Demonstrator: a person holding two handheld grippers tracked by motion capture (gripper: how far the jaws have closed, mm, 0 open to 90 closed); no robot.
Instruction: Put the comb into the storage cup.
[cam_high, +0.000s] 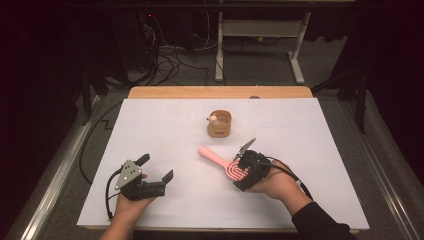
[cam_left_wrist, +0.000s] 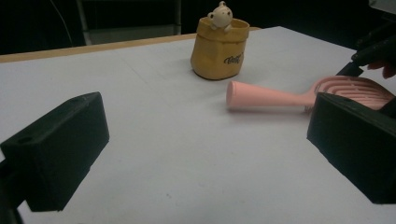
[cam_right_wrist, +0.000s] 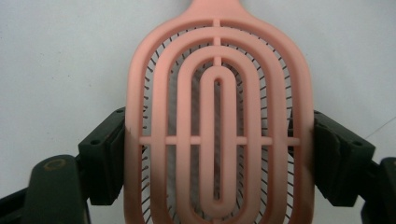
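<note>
right gripper was clamped on the pink hairbrush head; light, stiff plastic, slippery edges; left gripper sat apart, empty.

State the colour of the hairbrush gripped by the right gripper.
The hairbrush is pink, with dark bristles showing through its slotted head; the right gripper view shows it best.

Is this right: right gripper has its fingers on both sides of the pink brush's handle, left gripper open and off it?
Not quite. The right gripper has its fingers on the two sides of the pink brush at its slotted head, not the handle; the right gripper view shows this, and the handle points away toward the yellow pouch. The left gripper is open and apart from the brush, as you said.
</note>
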